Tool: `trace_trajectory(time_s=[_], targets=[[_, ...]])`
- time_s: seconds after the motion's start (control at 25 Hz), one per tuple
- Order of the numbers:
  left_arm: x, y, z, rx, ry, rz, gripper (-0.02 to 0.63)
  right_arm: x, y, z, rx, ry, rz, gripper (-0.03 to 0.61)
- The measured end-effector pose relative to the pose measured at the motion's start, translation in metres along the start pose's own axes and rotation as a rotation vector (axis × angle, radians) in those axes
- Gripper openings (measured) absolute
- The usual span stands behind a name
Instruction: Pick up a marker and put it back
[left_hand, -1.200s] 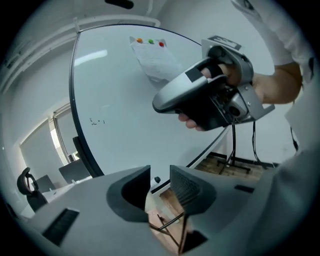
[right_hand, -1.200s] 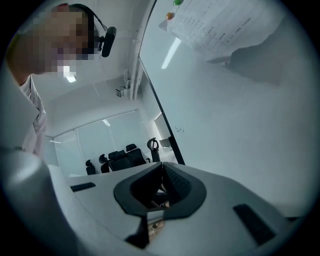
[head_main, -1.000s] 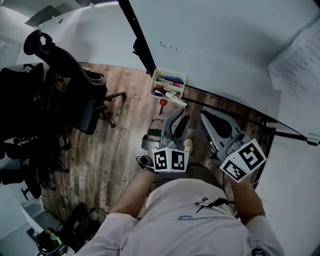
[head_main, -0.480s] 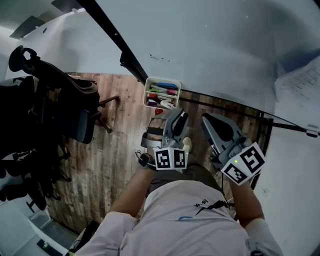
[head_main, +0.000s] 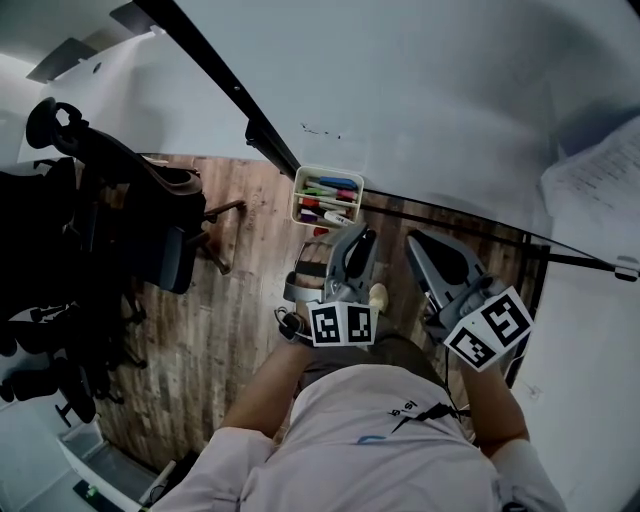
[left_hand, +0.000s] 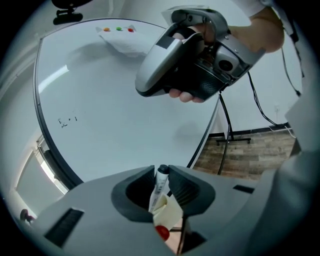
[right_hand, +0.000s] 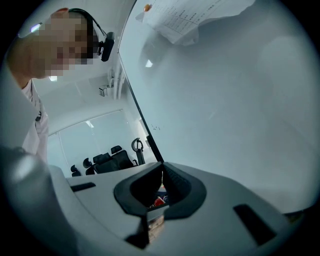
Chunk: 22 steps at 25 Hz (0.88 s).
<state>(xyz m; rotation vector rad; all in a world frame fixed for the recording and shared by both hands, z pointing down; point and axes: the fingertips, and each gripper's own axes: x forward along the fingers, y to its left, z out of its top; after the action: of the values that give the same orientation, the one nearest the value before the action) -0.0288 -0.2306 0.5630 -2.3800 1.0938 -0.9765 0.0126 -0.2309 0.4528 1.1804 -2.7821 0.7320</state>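
A white tray (head_main: 303, 178) of coloured markers hangs at the whiteboard's lower edge. A white marker with a black cap (head_main: 338, 215) lies at the tray's near side. My left gripper (head_main: 352, 240) points at it from just below. In the left gripper view that marker (left_hand: 161, 184) stands between the jaws of the left gripper (left_hand: 161, 172), which are closing and sit snug on both its sides. My right gripper (head_main: 422, 246) hangs to the right of the tray, shut with nothing in it. The right gripper view shows the right gripper (right_hand: 162, 172) with its tips meeting.
The whiteboard (head_main: 450, 100) fills the top of the head view, with a printed sheet (head_main: 600, 190) pinned at its right. Black office chairs (head_main: 150, 220) stand on the wood floor at the left. A black stand leg (left_hand: 226, 117) runs down beside the board.
The left gripper's tip has come up to the tray's near edge and the white marker. The right gripper has hardly moved.
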Motion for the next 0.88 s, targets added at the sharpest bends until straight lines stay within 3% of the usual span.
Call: trace_trajectory(time_s=[0.4,0.88], targets=[[-0.023,0.033,0.022,-0.099,-0.031,0.086,0.075,-0.008,0.011,0.022,-0.027,-0.042,0.049,0.014],[-0.066,0.086,0.058,-0.399,-0.139,0.143,0.075,-0.015,0.026,0.05,-0.07,-0.082,0.093,0.014]])
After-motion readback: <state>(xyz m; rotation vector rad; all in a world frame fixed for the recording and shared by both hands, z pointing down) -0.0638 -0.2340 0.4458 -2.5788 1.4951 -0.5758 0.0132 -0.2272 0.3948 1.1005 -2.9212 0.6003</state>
